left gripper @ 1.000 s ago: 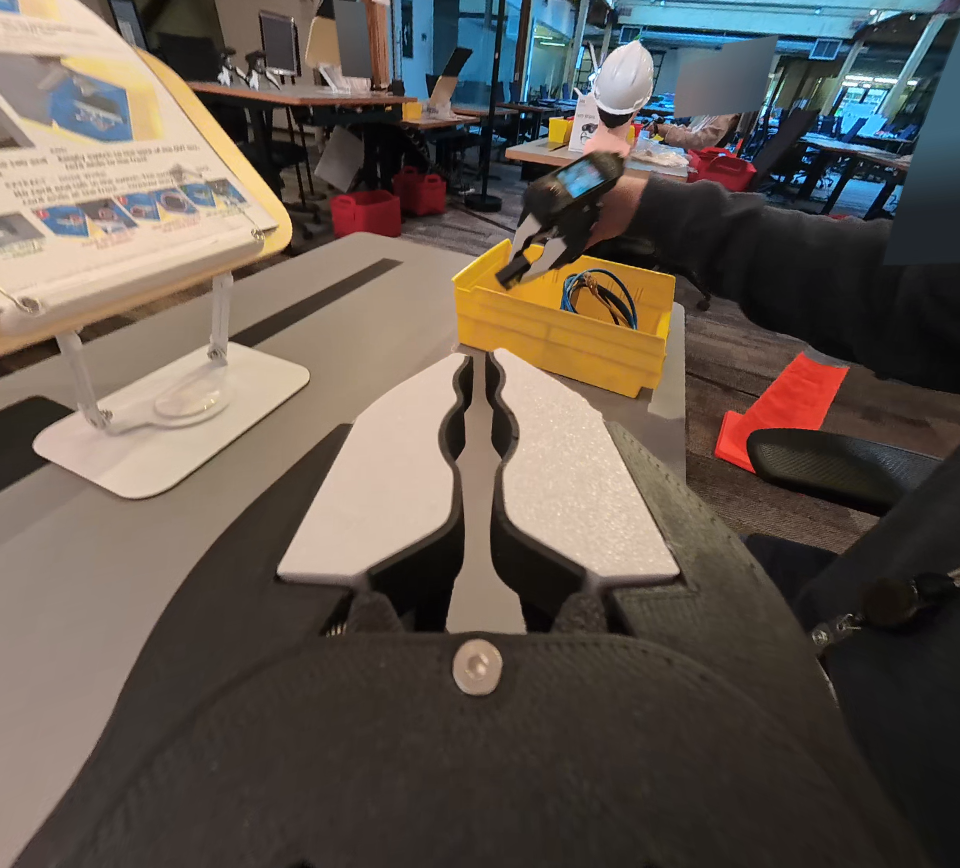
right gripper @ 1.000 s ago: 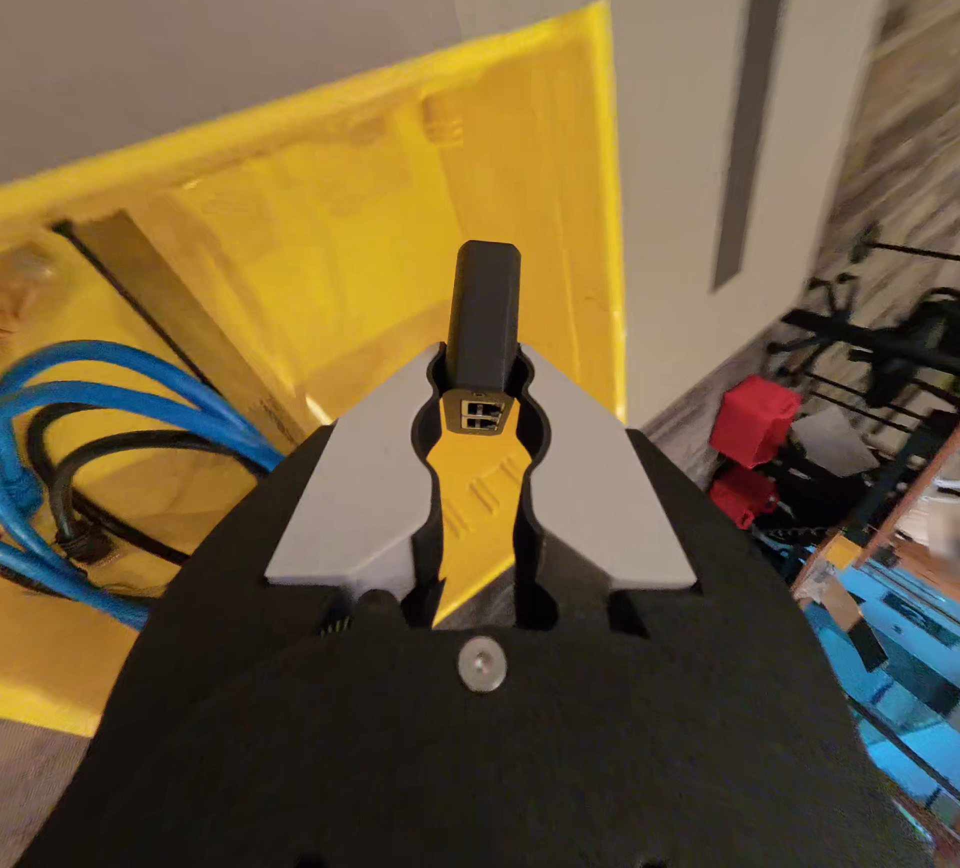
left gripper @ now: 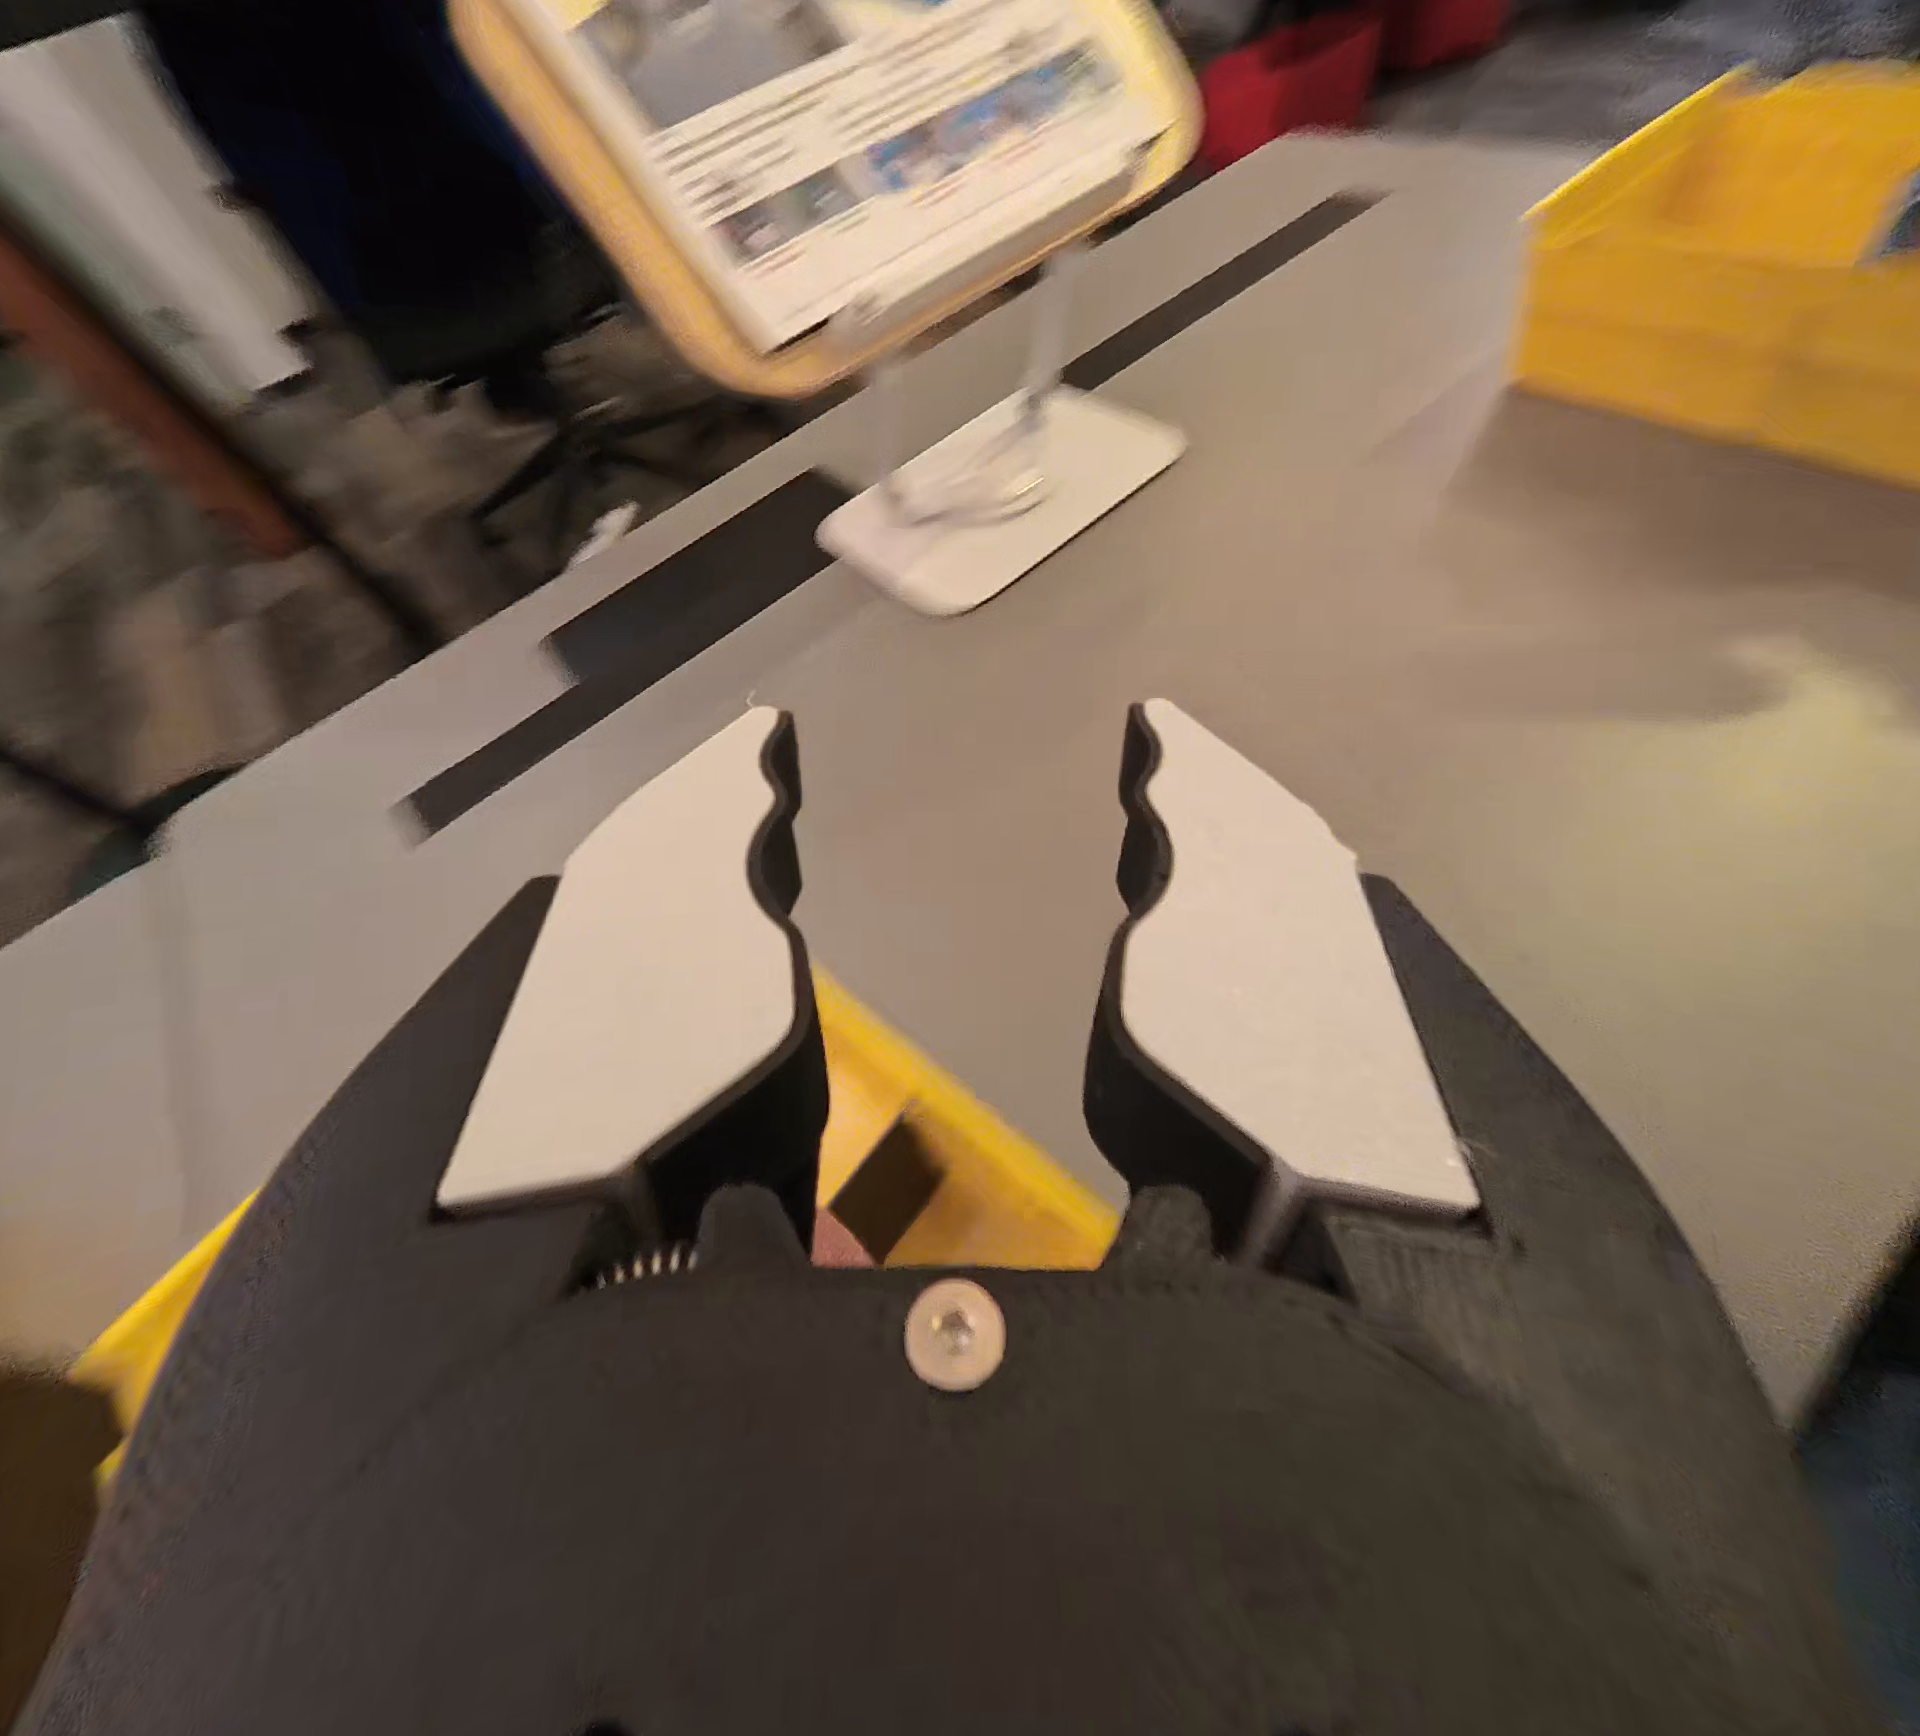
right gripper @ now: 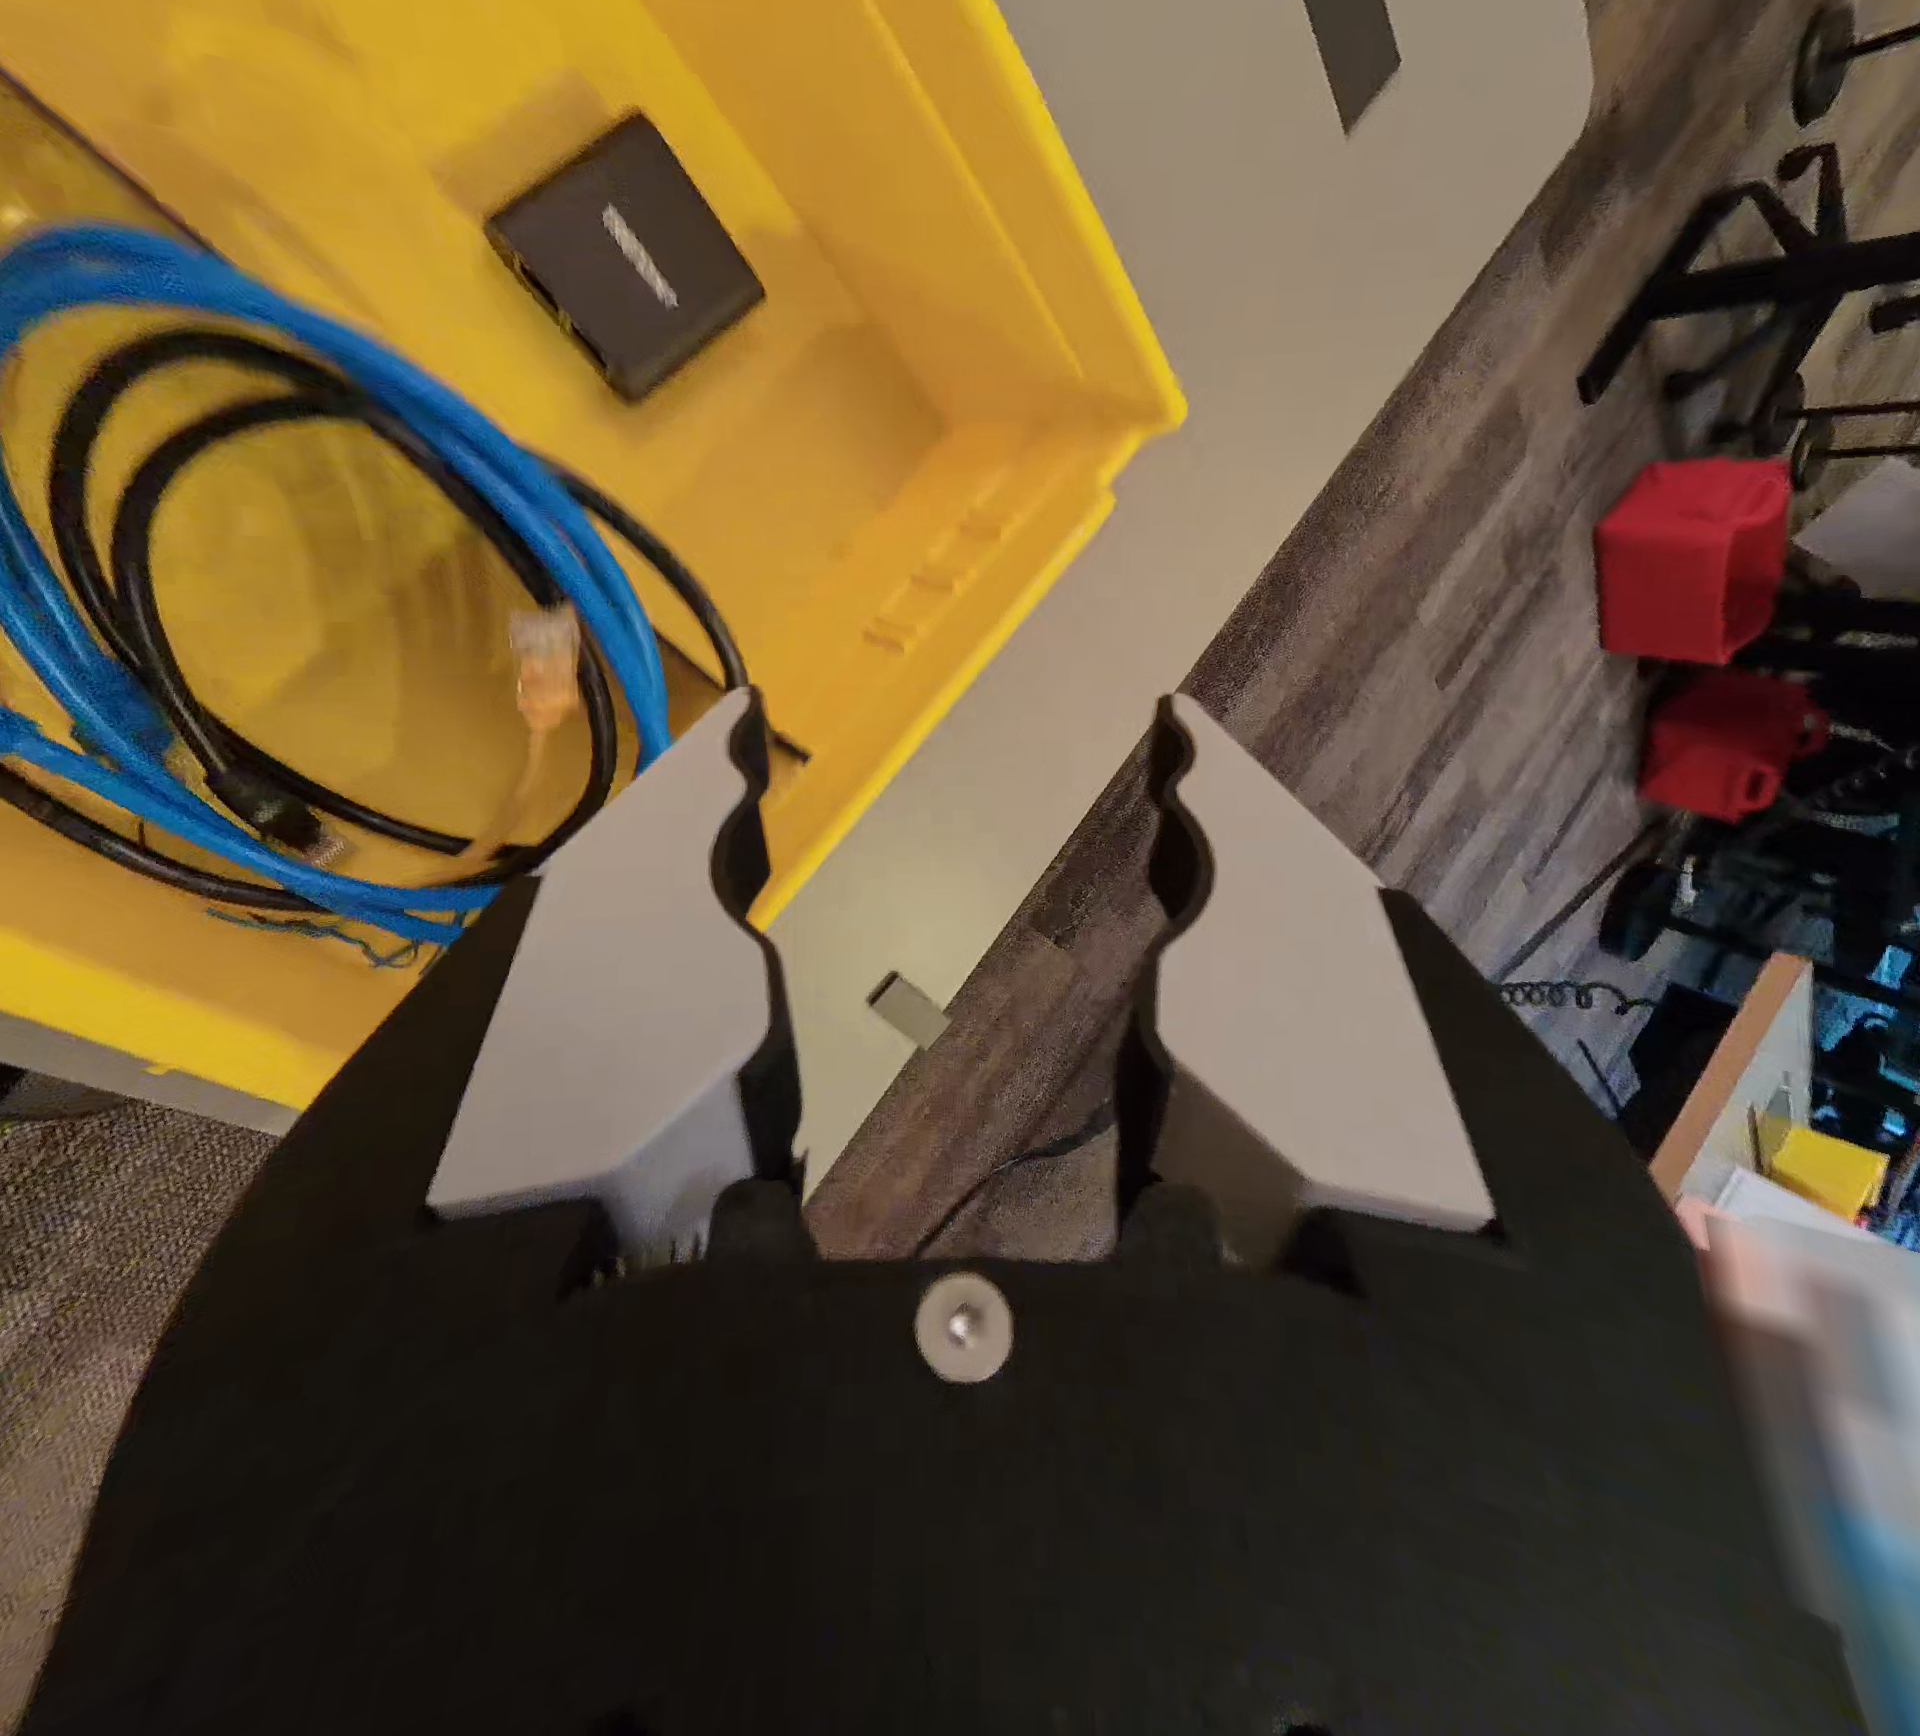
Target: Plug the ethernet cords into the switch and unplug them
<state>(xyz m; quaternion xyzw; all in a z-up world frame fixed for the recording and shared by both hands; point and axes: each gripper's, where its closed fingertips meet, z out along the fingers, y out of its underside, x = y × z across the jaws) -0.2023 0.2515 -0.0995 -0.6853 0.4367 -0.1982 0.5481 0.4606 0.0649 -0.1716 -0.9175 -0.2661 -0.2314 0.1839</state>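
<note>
The right gripper [right gripper: 956, 710] has its jaws spread wide and holds nothing; it hangs above the table edge, just off the near corner of the yellow bin [right gripper: 1039, 159]. The switch [right gripper: 625, 258], a small black box, lies flat on the bin floor, apart from the gripper and near the bin's right wall. To its left in the same bin lie the coiled cords: a blue cord [right gripper: 343, 356] looped over a black cord [right gripper: 156, 481], with a clear plug [right gripper: 545, 658] resting inside the loop and a black plug [right gripper: 275, 819] near the bottom of the coil. No cord touches the switch. Beyond the table [right gripper: 1164, 76] the wood floor shows, with two red bins [right gripper: 1694, 559] well apart to the right. The left gripper [left gripper: 961, 715] also has its jaws spread apart and empty; it is over the grey table [left gripper: 1299, 751], tilted, and the view is motion-blurred. Directly under this gripper's base a second yellow bin [left gripper: 956, 1156] shows between the fingers; its contents cannot be made out. Farther along the table stands a sheet holder [left gripper: 810, 76] on a white base [left gripper: 997, 512], and the first yellow bin [left gripper: 1714, 284] sits at the far right.
</note>
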